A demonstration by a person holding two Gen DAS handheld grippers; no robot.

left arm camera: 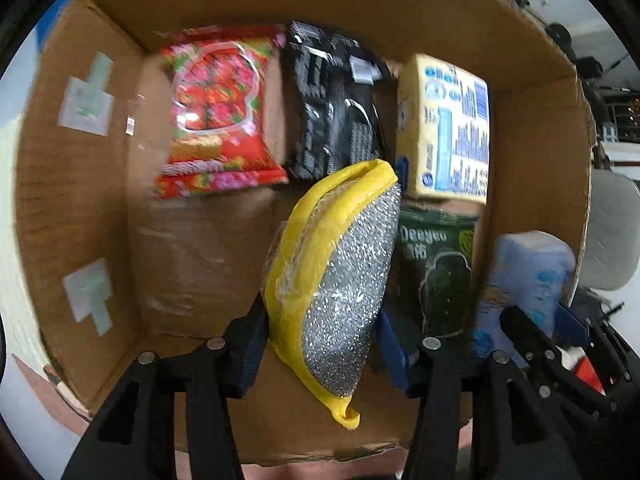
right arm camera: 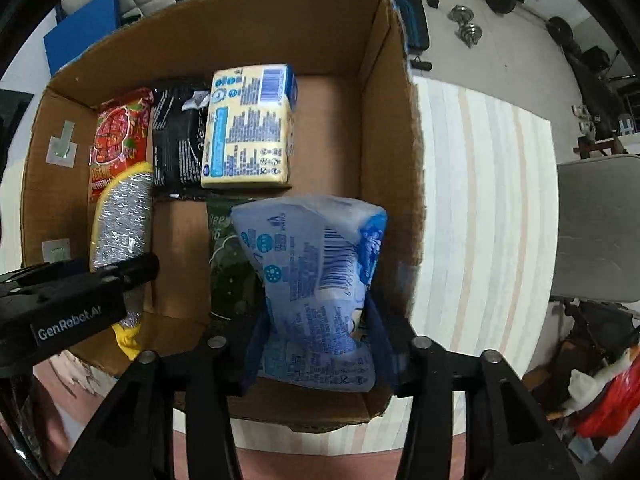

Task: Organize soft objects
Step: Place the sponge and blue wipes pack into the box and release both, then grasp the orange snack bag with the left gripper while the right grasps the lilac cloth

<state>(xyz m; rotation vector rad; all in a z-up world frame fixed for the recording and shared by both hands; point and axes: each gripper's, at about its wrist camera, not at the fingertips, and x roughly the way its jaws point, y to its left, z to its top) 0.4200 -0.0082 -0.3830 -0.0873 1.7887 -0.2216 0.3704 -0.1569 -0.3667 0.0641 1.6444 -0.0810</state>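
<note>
My left gripper (left arm camera: 320, 344) is shut on a yellow-and-silver scouring sponge (left arm camera: 340, 280) and holds it over the open cardboard box (left arm camera: 80, 184). My right gripper (right arm camera: 318, 344) is shut on a pale blue tissue pack (right arm camera: 316, 272) and holds it over the box's near right part; that pack also shows in the left wrist view (left arm camera: 532, 276). On the box floor lie a red packet (left arm camera: 218, 116), a black packet (left arm camera: 336, 108), a yellow pack with blue print (left arm camera: 448, 132) and a dark green packet (left arm camera: 436, 272). The sponge (right arm camera: 122, 216) and left gripper (right arm camera: 120, 276) show in the right wrist view.
The box (right arm camera: 392, 120) stands on a pale striped tabletop (right arm camera: 480, 220). A grey chair (right arm camera: 600, 232) stands to the right. Weights (right arm camera: 468, 24) lie on the floor beyond the table. A blue panel (right arm camera: 80, 36) stands behind the box at the left.
</note>
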